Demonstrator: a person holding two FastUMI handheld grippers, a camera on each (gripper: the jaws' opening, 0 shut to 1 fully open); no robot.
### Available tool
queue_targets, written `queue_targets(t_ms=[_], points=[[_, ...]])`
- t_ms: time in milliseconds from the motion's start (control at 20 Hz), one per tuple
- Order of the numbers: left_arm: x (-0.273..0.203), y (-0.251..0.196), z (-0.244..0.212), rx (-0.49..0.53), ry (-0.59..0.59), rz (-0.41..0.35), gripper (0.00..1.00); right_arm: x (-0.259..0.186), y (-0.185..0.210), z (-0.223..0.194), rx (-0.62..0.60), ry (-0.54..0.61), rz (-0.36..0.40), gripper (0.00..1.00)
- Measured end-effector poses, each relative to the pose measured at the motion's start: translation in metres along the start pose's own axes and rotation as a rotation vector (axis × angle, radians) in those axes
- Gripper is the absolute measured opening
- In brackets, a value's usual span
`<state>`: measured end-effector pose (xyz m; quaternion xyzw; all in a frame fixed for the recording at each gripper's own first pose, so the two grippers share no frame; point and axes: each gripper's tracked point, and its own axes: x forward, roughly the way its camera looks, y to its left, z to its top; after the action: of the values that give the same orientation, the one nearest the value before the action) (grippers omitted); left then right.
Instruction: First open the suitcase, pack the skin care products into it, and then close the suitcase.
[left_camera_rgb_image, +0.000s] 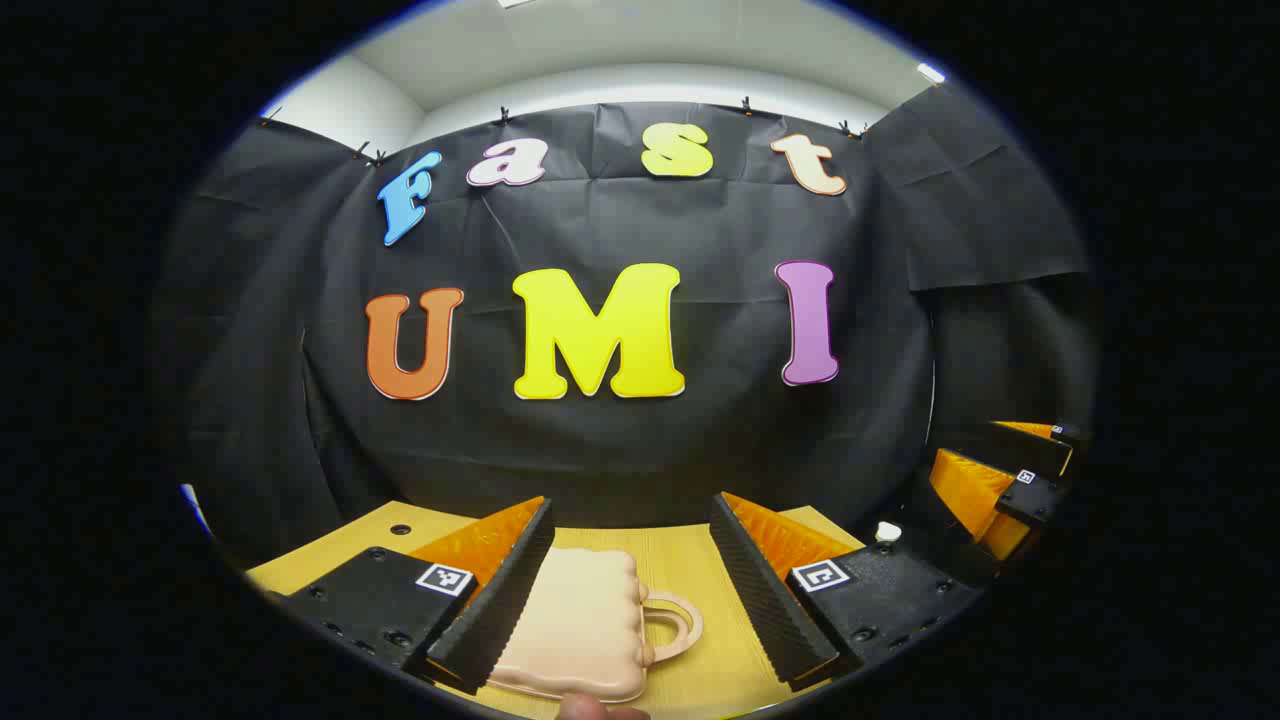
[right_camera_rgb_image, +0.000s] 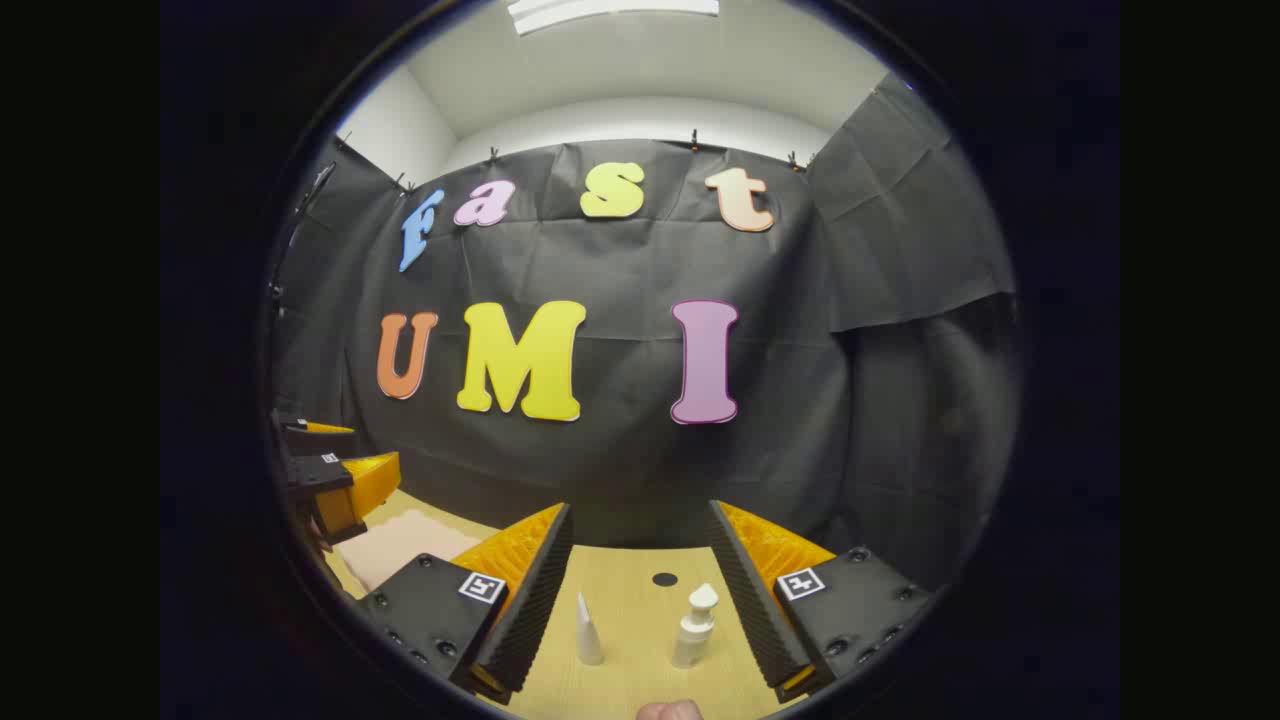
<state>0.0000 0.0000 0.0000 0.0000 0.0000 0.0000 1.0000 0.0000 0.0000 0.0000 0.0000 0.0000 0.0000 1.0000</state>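
A closed pale pink suitcase (left_camera_rgb_image: 580, 620) lies flat on the wooden table (left_camera_rgb_image: 715, 665), its looped handle (left_camera_rgb_image: 672, 625) pointing right. My left gripper (left_camera_rgb_image: 632, 505) hovers open above it, one finger on each side, touching nothing. In the right gripper view the suitcase (right_camera_rgb_image: 400, 545) lies at the left under the left gripper (right_camera_rgb_image: 335, 480). My right gripper (right_camera_rgb_image: 638, 508) is open over two white skin care products standing on the table: a cone-shaped tube (right_camera_rgb_image: 588, 630) and a pump bottle (right_camera_rgb_image: 695, 625). The right gripper (left_camera_rgb_image: 1000, 480) also appears far right in the left gripper view.
A small dark round hole (right_camera_rgb_image: 664, 579) marks the tabletop behind the products, and another hole (left_camera_rgb_image: 400, 529) sits near the table's back left. The black cloth wall rises close behind the table. A fingertip (right_camera_rgb_image: 670, 711) pokes in at the bottom edge.
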Motion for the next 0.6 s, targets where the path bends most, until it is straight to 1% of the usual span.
queue_targets(t_ms=[300,600], points=[[0.0016,0.0040,-0.0027,-0.014,0.010,0.017,1.00,0.0048,0.0068,0.0079,-0.010,-0.027,0.023,0.80],[0.0036,0.0067,-0.0057,-0.013,0.018,0.027,1.00,0.0091,0.0083,0.0033,-0.014,-0.020,0.034,0.80]])
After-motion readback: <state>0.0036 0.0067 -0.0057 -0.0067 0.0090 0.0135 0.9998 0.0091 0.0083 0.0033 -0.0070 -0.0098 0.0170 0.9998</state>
